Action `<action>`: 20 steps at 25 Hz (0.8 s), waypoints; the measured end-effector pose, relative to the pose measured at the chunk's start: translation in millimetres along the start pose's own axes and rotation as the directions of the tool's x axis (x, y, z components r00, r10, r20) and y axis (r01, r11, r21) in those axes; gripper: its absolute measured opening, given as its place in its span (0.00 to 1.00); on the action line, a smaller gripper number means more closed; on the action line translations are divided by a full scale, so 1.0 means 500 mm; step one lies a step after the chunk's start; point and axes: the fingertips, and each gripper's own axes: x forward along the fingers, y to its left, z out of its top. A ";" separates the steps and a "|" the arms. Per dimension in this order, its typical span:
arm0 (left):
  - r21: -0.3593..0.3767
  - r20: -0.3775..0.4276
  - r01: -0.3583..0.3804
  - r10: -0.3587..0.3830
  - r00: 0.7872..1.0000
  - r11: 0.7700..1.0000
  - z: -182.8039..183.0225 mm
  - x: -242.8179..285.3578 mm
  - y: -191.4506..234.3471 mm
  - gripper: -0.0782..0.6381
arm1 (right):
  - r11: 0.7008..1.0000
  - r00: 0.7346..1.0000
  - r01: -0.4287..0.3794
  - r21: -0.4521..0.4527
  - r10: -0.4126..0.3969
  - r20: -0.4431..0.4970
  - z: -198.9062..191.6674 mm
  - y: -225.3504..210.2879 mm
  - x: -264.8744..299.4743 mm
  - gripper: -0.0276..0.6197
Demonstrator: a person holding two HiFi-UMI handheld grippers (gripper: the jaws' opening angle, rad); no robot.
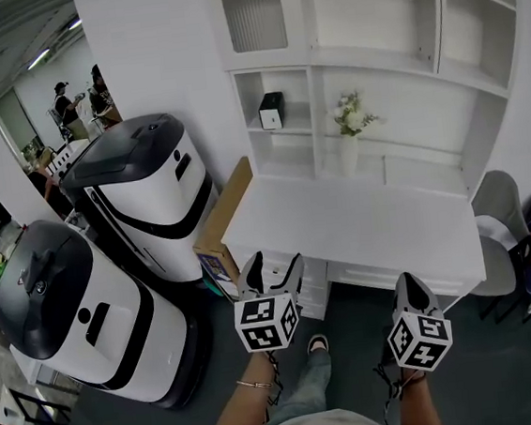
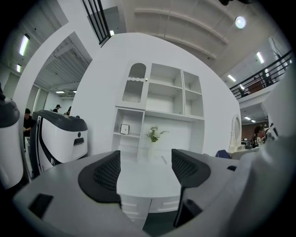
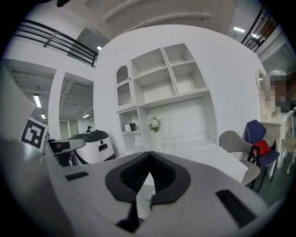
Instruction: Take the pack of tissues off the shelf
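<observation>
Right now, you hold both grippers low in front of you. Your forearms reach forward from the bottom of the head view, side by side, just short of the front edge of the white desk (image 1: 362,230). Your left gripper (image 1: 272,270) points toward the shelves, its fingers (image 2: 106,173) spread apart with nothing between them. Your right gripper (image 1: 410,286) sits slightly lower and off to the right, its fingers (image 3: 134,173) pressed together and empty. The pack of tissues (image 1: 272,110) stands in a small open compartment of the shelf (image 1: 281,132), above the back left of the desk and well apart from both grippers. A white vase of flowers (image 1: 349,156) stands on the desk to the right of that compartment.
</observation>
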 end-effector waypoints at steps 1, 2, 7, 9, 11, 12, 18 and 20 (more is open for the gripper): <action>-0.002 0.003 0.000 0.000 1.000 1.000 0.002 0.021 0.007 0.57 | 1.000 1.000 0.001 -0.001 -0.001 0.001 0.003 -0.001 0.019 0.05; -0.005 0.008 0.000 0.000 1.000 1.000 0.006 0.044 0.014 0.57 | 1.000 1.000 0.002 -0.003 -0.002 0.003 0.008 -0.002 0.040 0.05; -0.011 0.034 0.001 -0.001 0.999 1.000 0.045 0.170 0.044 0.57 | 1.000 1.000 0.006 -0.025 -0.006 0.011 0.057 -0.010 0.150 0.05; -0.013 0.038 0.005 -0.004 0.999 1.000 0.064 0.224 0.056 0.57 | 1.000 1.000 0.009 -0.025 -0.008 0.011 0.079 -0.015 0.199 0.05; -0.017 0.038 0.008 -0.007 0.999 1.000 0.078 0.279 0.069 0.57 | 1.000 1.000 0.011 -0.023 -0.011 0.011 0.098 -0.019 0.250 0.05; -0.019 0.038 0.008 -0.007 0.999 1.000 0.084 0.306 0.076 0.57 | 1.000 1.000 0.010 -0.024 -0.010 0.010 0.107 -0.020 0.276 0.05; -0.021 0.028 0.001 -0.001 1.000 1.000 0.114 0.454 0.122 0.57 | 1.000 1.000 0.000 -0.030 0.000 0.006 0.155 -0.018 0.427 0.05; -0.020 0.024 -0.001 0.002 1.000 1.000 0.120 0.495 0.139 0.57 | 1.000 1.000 -0.005 -0.030 0.005 0.003 0.165 -0.014 0.475 0.05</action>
